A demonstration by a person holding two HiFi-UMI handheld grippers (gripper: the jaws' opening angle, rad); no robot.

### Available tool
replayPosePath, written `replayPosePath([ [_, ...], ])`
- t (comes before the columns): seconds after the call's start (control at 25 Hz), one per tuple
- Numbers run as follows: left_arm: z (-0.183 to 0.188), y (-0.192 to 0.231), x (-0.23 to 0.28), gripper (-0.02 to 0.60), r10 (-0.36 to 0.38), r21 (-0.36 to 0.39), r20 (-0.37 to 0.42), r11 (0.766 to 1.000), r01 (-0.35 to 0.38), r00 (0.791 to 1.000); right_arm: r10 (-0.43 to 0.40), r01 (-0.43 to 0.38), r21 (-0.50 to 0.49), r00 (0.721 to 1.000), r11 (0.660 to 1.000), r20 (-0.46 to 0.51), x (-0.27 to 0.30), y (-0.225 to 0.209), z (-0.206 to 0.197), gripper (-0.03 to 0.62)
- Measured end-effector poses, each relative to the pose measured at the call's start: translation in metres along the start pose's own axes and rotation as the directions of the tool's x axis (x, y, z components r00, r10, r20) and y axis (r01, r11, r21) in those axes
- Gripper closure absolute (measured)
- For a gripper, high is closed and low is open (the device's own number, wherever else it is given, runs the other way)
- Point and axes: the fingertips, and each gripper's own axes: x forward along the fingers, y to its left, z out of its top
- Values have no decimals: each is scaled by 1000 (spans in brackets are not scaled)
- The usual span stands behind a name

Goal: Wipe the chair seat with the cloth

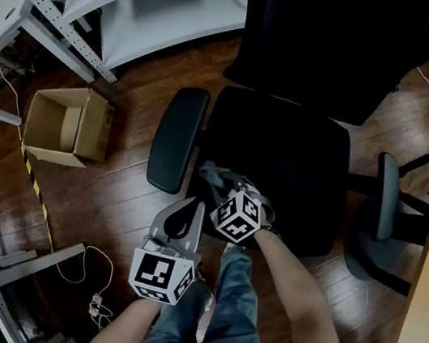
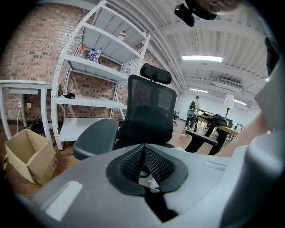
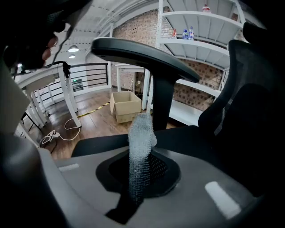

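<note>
By one chair seat (image 1: 298,165), right gripper (image 3: 138,173) (clamped) holds one cloth (image 3: 141,133).

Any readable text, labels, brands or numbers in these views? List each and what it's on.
No text can be read in any view.
Left marker cube and right marker cube: black-and-white square patterns only, no letters.
Shelf bottles: labels too small to read.
Green sign-like patch behind the railing: too small and blurred.
Cardboard box: no print visible.
Cloth: plain mesh, no tag seen.

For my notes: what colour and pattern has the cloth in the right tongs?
Light grey cloth, fine mesh weave; clearest in the right gripper view.
</note>
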Motion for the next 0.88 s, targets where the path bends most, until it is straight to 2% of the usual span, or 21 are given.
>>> replayPosePath([
  [0.32, -15, -5, -20, 578, -6, 5, 10, 1000, 6, 1000, 65, -64, -12, 997, 998, 33, -30, 86, -18, 577],
  [0.52, -16, -10, -22, 578, -9, 8, 12, 1000, 9, 1000, 106, -106, 2, 993, 994, 51, -42, 125, -27, 577],
  [0.72, -18, -15, -15, 578, -10, 1, 7, 1000, 10, 1000, 136, -138, 25, 988, 990, 70, -47, 142, -27, 577],
  [0.88, -15, -17, -6, 578, -10, -5, 0, 1000, 10, 1000, 130, -132, 25, 988, 991, 86, -53, 130, -20, 577],
])
